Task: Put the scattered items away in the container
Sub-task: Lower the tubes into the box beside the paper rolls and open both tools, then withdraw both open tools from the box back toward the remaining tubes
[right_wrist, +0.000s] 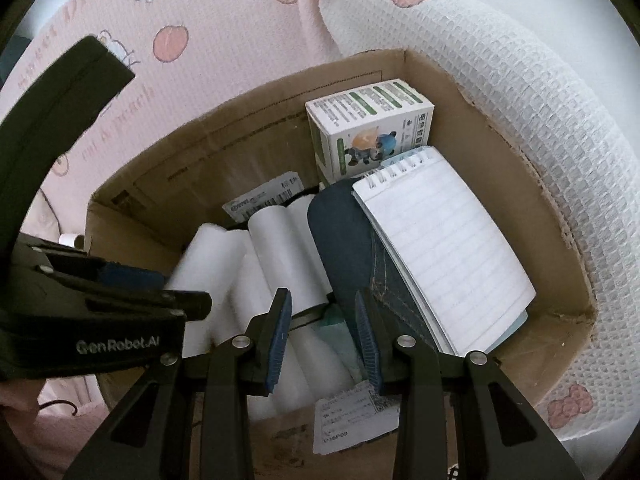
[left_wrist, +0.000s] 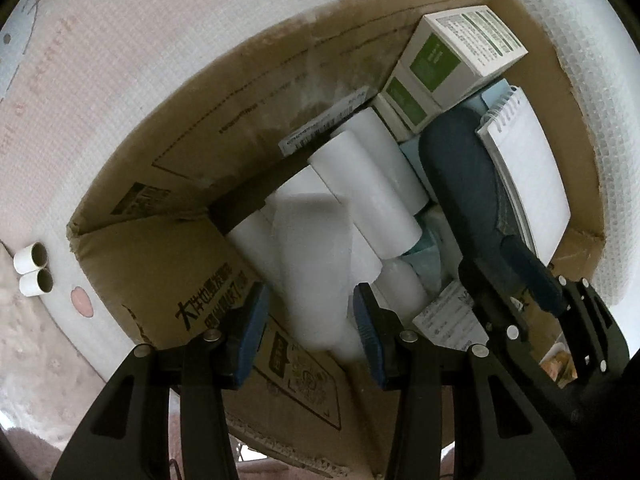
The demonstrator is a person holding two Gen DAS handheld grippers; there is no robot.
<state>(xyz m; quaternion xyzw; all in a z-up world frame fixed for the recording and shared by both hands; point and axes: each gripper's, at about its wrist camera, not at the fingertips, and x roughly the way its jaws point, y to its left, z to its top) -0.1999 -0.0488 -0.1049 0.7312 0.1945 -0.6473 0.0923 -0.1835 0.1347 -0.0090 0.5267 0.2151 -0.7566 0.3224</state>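
Left wrist view: a blurred white roll between spread pads above the box

Left gripper (left_wrist: 310, 322) points down into the open brown cardboard box (left_wrist: 168, 280). Its blue pads stand apart, and a smeared white paper roll (left_wrist: 310, 264) sits between them; the pads do not visibly press on it. Beyond the fingertips lie more white rolls (left_wrist: 368, 184), stacked at angles inside the box. To the right of these is a dark blue denim pouch (left_wrist: 460, 176), with a white spiral-bound lined notepad (left_wrist: 524, 172) leaning on it. Further ahead, in the far corner, stand white cartons with green panels (left_wrist: 448, 60). Outside the box, to the gripper's left, two short white tubes (left_wrist: 34, 268) lie side by side on the pink-and-white waffle cloth (left_wrist: 120, 80).

From the right wrist, the right gripper (right_wrist: 324, 340) hangs over the same box with its jaws apart and nothing pinched, above rolls and pouch. A printed paper label (right_wrist: 344, 420) lies just below its pads.
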